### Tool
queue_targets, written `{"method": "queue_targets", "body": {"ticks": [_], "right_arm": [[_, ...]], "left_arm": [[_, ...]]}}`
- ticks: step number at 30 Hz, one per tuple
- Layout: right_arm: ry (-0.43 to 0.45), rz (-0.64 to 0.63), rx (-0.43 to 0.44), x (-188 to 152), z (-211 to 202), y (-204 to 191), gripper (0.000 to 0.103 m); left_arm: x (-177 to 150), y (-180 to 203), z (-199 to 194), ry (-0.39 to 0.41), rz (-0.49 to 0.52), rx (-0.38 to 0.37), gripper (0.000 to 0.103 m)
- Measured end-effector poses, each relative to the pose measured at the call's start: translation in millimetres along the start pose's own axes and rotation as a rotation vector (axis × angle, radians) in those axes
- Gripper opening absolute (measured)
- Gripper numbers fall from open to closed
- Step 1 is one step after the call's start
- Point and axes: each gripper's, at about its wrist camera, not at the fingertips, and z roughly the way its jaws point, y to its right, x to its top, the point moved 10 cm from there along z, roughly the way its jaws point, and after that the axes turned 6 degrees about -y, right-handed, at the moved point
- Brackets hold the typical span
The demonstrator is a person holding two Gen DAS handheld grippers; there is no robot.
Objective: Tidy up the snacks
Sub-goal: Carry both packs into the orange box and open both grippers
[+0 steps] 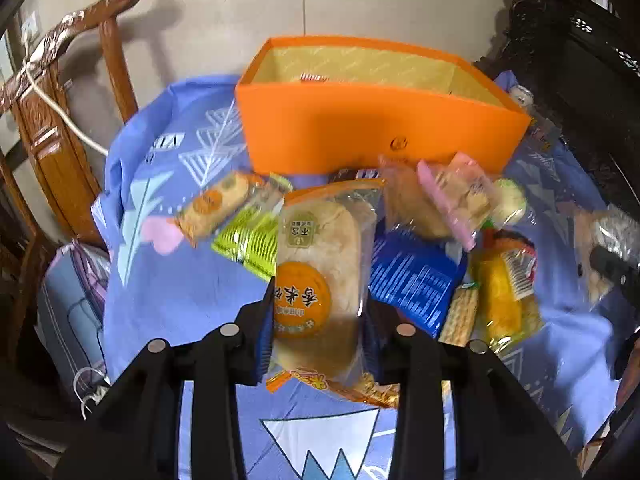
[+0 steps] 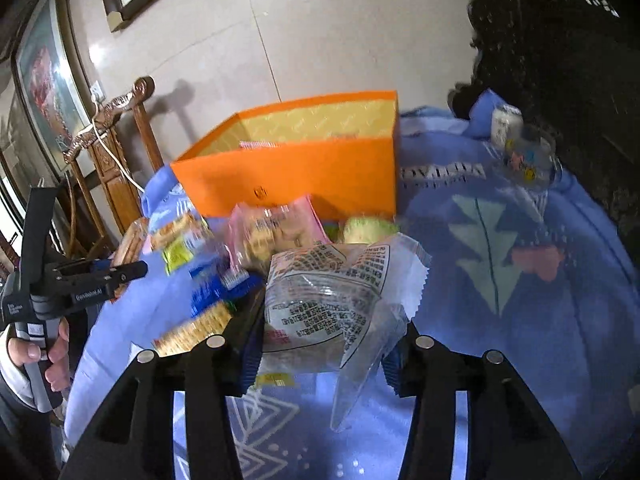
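Note:
My left gripper (image 1: 320, 312) is shut on a rice-cracker packet with an orange round label (image 1: 320, 272), held above the blue cloth. My right gripper (image 2: 320, 340) is shut on a clear packet with black print (image 2: 320, 304). An open orange box with a yellow lining (image 1: 380, 132) stands behind the snack pile; it also shows in the right wrist view (image 2: 304, 176). A snack edge peeks over its front wall. Loose snacks lie in front of it: a pink packet (image 1: 456, 196), a blue packet (image 1: 416, 276), a green packet (image 1: 248, 240).
A blue patterned cloth (image 1: 172, 288) covers the table. A carved wooden chair (image 1: 60, 92) stands at the left, dark carved furniture (image 1: 580, 60) at the right. A small can and clear wrapper (image 2: 520, 148) lie at the cloth's far right. The left gripper (image 2: 80, 280) shows at the left.

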Motion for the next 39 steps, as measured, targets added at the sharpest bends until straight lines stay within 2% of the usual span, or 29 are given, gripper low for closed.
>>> {"method": "queue_targets", "body": {"ticks": [6,14,20,26,27,29,30,31,32,36,39], "right_arm": [[0.046,-0.037,0.013,51,-11,-11,0.049],[0.074,-0.035,0.064,139,6,-16,0.05],[0.065,-0.015,0.067,182,48,-7,0.05],[0.009,0.038,0.091,191,104,4,0.05],[0.001,0.048,0.097,191,111,4,0.051],[0.021,0.072,0.102,193,122,7,0.058],[0.031,0.081,0.101,194,124,9,0.071],[0.038,0.088,0.089,194,125,10,0.078],[0.056,0.097,0.07,194,122,13,0.079],[0.079,0.088,0.083,185,108,13,0.08],[0.085,0.097,0.091,175,96,16,0.083]], "left_arm": [[45,15,-28,0.055,0.04,0.004,0.035],[135,25,-47,0.116,0.018,-0.034,0.035],[196,23,-17,0.104,-0.025,-0.034,0.035],[219,30,32,0.055,-0.033,-0.021,0.036],[220,31,38,0.05,-0.037,-0.026,0.037],[222,31,49,0.052,-0.06,-0.006,0.078],[223,28,49,0.075,-0.071,0.034,0.098],[224,28,48,0.097,-0.065,0.056,0.099],[222,31,47,0.103,-0.039,0.062,0.099],[213,34,40,0.111,0.025,0.086,0.099],[206,29,30,0.123,0.029,0.09,0.099]]}}
